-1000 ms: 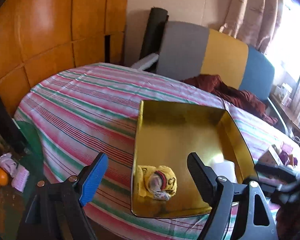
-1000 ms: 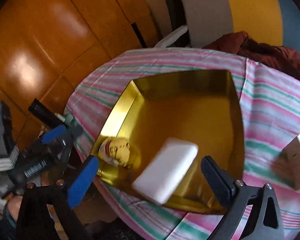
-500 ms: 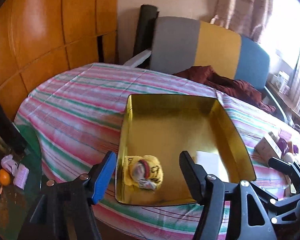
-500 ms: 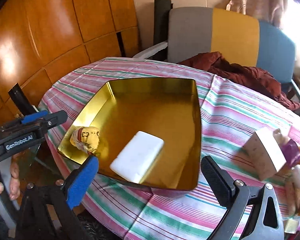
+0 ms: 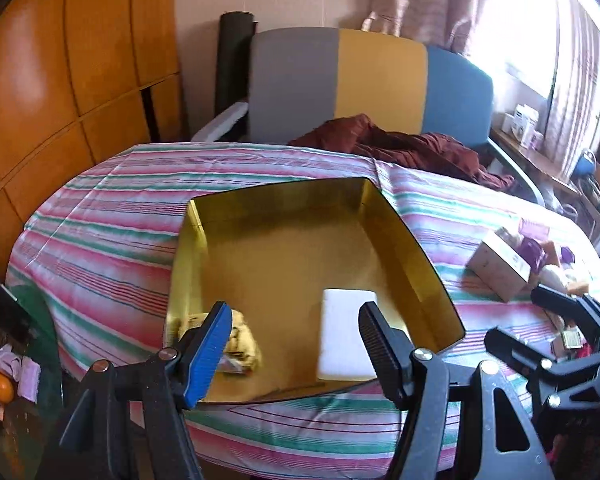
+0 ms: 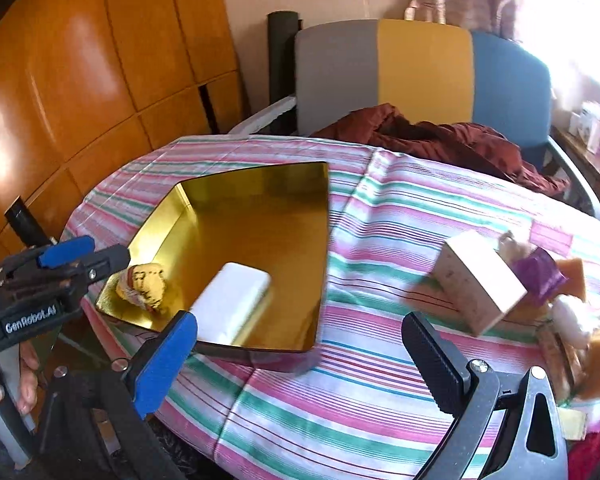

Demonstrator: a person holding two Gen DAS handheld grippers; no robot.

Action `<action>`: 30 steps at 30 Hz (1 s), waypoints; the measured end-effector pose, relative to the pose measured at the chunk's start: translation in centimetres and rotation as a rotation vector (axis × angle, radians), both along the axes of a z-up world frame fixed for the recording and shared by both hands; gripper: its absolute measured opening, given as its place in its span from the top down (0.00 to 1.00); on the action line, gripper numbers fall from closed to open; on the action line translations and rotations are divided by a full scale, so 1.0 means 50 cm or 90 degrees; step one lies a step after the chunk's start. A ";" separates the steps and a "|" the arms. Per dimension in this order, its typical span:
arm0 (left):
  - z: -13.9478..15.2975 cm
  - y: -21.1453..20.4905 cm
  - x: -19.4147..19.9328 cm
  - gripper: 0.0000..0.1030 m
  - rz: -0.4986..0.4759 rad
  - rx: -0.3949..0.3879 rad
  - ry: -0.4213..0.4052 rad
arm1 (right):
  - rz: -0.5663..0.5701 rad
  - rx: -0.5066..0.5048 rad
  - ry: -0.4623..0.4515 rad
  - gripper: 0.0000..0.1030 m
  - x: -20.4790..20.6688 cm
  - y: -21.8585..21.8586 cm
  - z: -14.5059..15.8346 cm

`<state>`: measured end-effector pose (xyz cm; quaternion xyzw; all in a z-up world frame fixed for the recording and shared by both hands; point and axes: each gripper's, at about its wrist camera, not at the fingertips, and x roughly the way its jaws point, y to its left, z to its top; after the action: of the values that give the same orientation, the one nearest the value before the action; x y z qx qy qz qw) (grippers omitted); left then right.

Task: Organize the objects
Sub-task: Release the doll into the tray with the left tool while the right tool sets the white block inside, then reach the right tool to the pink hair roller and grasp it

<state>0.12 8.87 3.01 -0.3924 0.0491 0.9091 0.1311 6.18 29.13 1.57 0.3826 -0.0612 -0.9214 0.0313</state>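
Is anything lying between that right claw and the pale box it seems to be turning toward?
Nothing visible. The right claw is open and empty, and only bare striped tablecloth lies between it and the pale box. The other small items sit behind and right of the box.

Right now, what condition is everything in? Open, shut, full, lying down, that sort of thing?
Left gripper: open, holding nothing.
Right gripper: open, holding nothing.
Gold tray: lidless, on the striped tablecloth, mostly bare inside.
White bar: lying flat in the tray.
Yellow wrapped bundle: resting in the tray's near left corner.
Pale box: tilted, outside the tray.
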 end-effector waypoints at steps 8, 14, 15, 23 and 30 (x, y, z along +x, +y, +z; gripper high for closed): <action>0.000 0.071 0.009 0.27 -0.070 -0.002 -0.003 | -0.072 -0.019 -0.001 0.00 0.025 0.095 -0.002; -0.001 0.129 0.022 0.24 -0.148 0.001 0.002 | -0.156 -0.047 -0.020 0.00 0.061 0.206 -0.009; -0.001 0.140 0.025 0.24 -0.161 0.003 0.001 | -0.170 -0.051 -0.023 0.00 0.068 0.224 -0.010; -0.014 0.213 0.024 0.23 -0.216 -0.007 -0.031 | -0.282 -0.083 -0.020 0.00 0.115 0.380 0.016; -0.026 0.250 0.019 0.23 -0.245 -0.003 -0.060 | -0.327 -0.100 -0.006 0.00 0.099 0.464 0.044</action>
<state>1.09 21.37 1.71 -0.4183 0.1191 0.8477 0.3038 11.15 52.32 3.79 0.3553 -0.2275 -0.8898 -0.1741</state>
